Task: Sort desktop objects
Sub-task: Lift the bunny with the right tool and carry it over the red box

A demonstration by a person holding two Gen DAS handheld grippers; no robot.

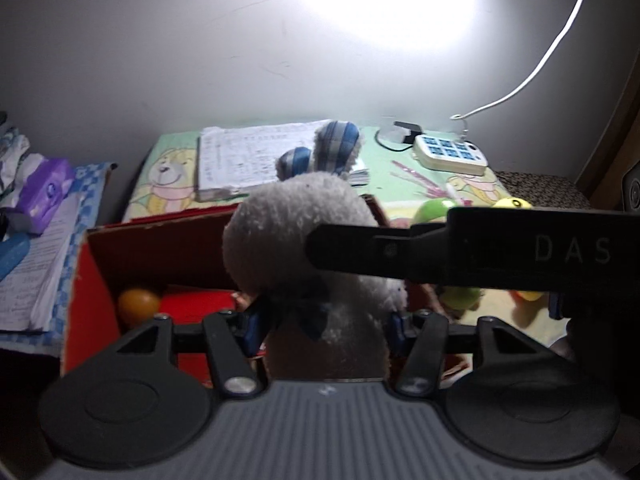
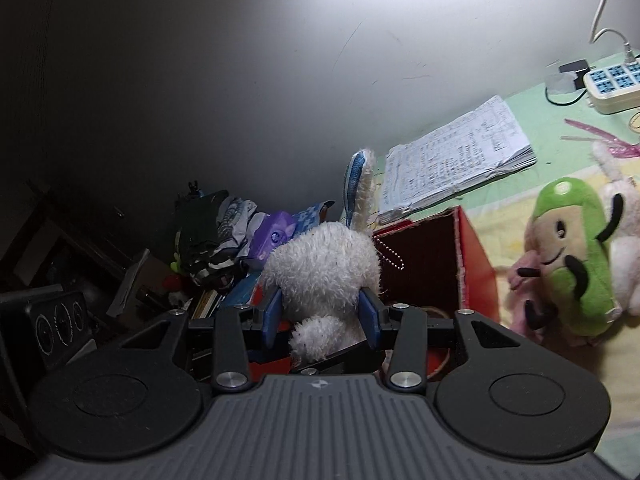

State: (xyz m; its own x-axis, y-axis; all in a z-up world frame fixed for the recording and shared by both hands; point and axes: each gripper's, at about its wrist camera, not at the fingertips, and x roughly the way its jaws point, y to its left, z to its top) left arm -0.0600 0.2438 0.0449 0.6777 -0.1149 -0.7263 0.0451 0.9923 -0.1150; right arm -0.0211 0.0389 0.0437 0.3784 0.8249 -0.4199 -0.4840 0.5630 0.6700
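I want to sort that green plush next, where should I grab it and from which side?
Grip the green plush across its narrow middle, coming down from above. It lies leaning on the pale plush beside the red box, so its upper side is the open one; the far side looks crowded.

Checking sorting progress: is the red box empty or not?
Not empty. The left wrist view shows an orange ball lying inside the red box; the rabbit hides the rest.

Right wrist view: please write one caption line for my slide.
Right gripper clamps a white plush rabbit above the red box.
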